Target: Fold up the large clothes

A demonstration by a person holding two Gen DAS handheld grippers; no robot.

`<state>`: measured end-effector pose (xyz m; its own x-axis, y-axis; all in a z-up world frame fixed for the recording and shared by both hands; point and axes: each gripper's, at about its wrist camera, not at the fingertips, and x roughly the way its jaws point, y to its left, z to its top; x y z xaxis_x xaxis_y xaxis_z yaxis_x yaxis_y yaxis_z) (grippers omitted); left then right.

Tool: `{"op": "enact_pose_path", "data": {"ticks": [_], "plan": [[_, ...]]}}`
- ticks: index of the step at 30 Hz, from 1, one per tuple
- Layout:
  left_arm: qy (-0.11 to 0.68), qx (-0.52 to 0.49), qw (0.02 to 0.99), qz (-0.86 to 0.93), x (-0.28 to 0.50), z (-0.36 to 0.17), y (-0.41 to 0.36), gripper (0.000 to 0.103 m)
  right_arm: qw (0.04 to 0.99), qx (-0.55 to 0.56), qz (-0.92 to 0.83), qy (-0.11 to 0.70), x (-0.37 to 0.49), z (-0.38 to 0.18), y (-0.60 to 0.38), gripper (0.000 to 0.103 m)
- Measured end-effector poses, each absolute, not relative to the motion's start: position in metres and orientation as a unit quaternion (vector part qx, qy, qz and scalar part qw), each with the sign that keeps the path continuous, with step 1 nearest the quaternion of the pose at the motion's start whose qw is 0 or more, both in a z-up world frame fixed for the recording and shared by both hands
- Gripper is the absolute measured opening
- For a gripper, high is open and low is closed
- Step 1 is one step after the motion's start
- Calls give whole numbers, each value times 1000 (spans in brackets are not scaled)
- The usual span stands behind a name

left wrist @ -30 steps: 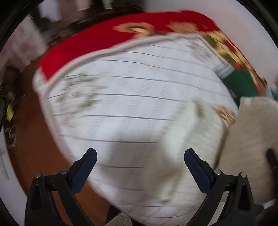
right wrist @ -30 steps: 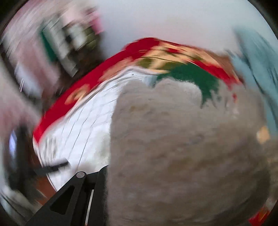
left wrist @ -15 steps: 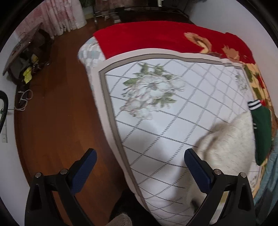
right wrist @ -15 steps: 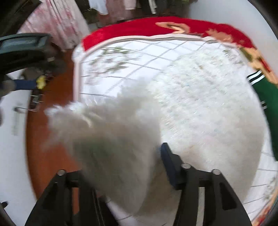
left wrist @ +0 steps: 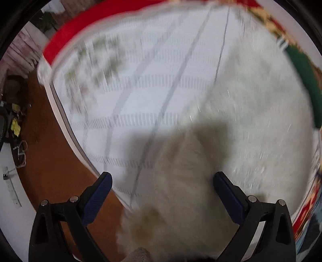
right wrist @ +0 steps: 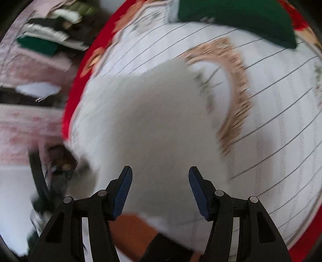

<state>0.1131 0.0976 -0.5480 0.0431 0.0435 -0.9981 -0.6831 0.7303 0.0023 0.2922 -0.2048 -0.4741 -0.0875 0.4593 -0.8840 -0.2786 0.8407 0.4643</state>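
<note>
fluffy garment [left wrist: 251, 112] cream-wht | quilt [left wrist: 153, 66] wht, grey grid | blanket [right wrist: 70, 112] red

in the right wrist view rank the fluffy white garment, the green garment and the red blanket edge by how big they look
1. fluffy white garment, largest, though it lies nearest the camera, which inflates it.
2. green garment and red blanket edge look alike in area; blur and cropping leave them unranked.

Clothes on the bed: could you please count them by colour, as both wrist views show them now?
White fluffy garment: 1
Green garment: 1
Total: 2 on the quilt.
The stack on the far shelf is too blurred to count.
</note>
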Motion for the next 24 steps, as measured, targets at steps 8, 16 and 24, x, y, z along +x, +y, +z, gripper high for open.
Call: {"op": "enact_pose_path", "data": {"ticks": [8,16,24], "plan": [[648,-260,669,255,103,-558,106,103,560,-44,266,783,303,-562,-149,64],[564,-314,708,286,94,-489,124,103,578,98,344,734,342,-573,-212,99],[552,-290,726,289,118,-475,96,103,481,298,382,731,329,-623,-231,52]]}}
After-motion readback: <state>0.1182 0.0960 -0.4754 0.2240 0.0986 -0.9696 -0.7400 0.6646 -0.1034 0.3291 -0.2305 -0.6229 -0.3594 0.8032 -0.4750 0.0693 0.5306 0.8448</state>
